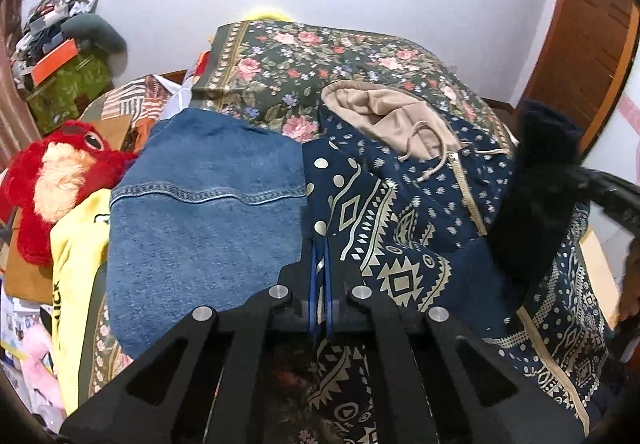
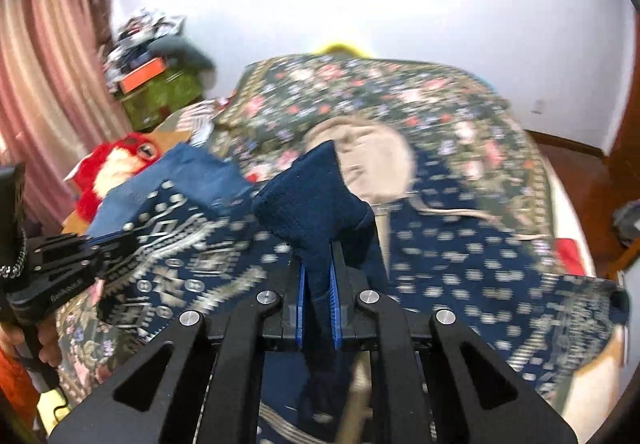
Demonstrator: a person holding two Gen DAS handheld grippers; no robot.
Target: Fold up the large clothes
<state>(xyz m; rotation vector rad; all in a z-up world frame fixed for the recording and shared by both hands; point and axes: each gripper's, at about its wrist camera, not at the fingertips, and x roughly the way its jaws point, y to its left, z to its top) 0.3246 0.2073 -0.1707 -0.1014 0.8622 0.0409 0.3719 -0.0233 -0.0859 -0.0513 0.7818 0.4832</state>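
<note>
Floral bedspread [image 1: 280,72] carried a navy patterned hoodie [image 1: 420,204]; left tongs [image 1: 320,244] pinched its edge, right tongs [image 2: 318,256] clamped its fleecy cuff [image 2: 312,200].

The right gripper [image 2: 319,280] fingers pinch the navy patterned hoodie [image 2: 460,244] over a floral bedspread [image 2: 400,92]

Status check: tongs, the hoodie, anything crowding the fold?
Both tongs, left and right, shut on navy patterned hoodie. Folded denim lies alongside.

A bed [image 1: 280,56] covered by a floral spread is seen; a patterned navy hoodie [image 1: 420,212] lies beyond the jaws, folded denim [image 1: 200,212] left of them.
</note>
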